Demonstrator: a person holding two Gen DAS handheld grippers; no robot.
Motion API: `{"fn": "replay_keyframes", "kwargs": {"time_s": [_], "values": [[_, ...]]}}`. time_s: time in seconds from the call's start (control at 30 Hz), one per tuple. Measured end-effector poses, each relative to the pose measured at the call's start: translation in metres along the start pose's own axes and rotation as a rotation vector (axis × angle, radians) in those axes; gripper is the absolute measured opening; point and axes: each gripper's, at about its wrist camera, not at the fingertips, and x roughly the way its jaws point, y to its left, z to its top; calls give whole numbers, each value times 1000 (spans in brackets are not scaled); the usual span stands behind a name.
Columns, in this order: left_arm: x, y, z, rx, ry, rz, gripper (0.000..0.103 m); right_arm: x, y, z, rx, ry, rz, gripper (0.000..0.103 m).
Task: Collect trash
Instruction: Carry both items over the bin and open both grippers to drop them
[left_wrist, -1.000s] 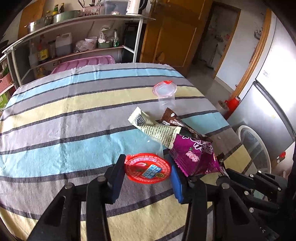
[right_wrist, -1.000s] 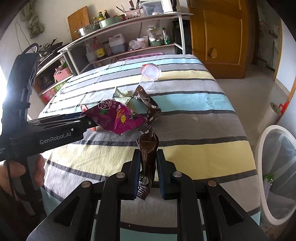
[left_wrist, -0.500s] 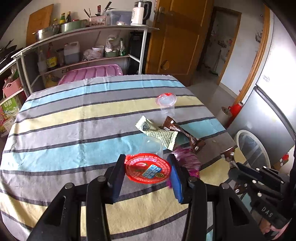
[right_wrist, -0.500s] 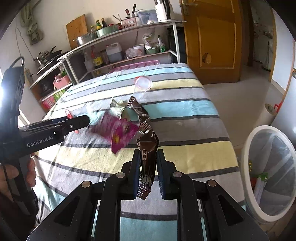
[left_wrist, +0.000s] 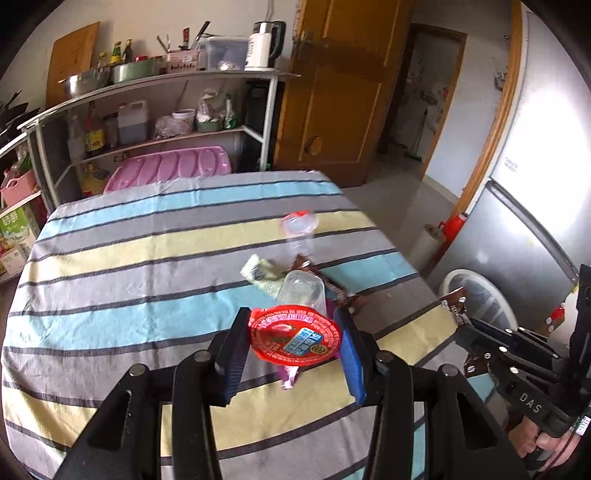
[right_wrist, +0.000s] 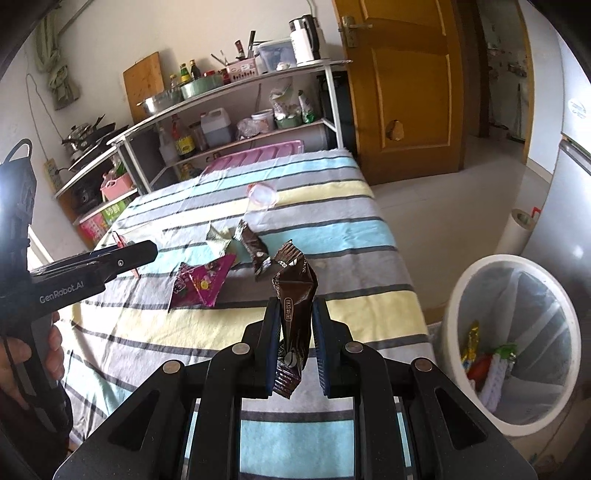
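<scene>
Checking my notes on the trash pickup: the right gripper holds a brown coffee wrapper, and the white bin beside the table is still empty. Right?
Not quite. The white bin already holds some colourful wrappers, as the right wrist view shows. The right gripper does hold the brown coffee wrapper.

We see a clear plastic cup with a red printed foil lid (left_wrist: 294, 339) held off the worktop, lid facing us. A brown coffee sachet (right_wrist: 293, 295), crumpled, stands upright, also held aloft. On the striped cloth lie a magenta snack wrapper (right_wrist: 201, 282), a second brown sachet (right_wrist: 255, 245), a pale wrapper (left_wrist: 258, 271) and a lidless clear cup (right_wrist: 260, 201) on its side. A white bin (right_wrist: 515, 350) beside the worktop holds scraps.
</scene>
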Motion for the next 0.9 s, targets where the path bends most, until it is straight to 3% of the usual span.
{"fn": "replay_keyframes", "kwargs": {"time_s": [0.4, 0.9], "values": [[10, -80, 10, 124, -4, -133, 47, -37, -50, 0, 71, -49, -80, 18], [46, -207, 6, 303, 61, -297, 47, -81, -150, -22, 220, -71, -237, 18]]}}
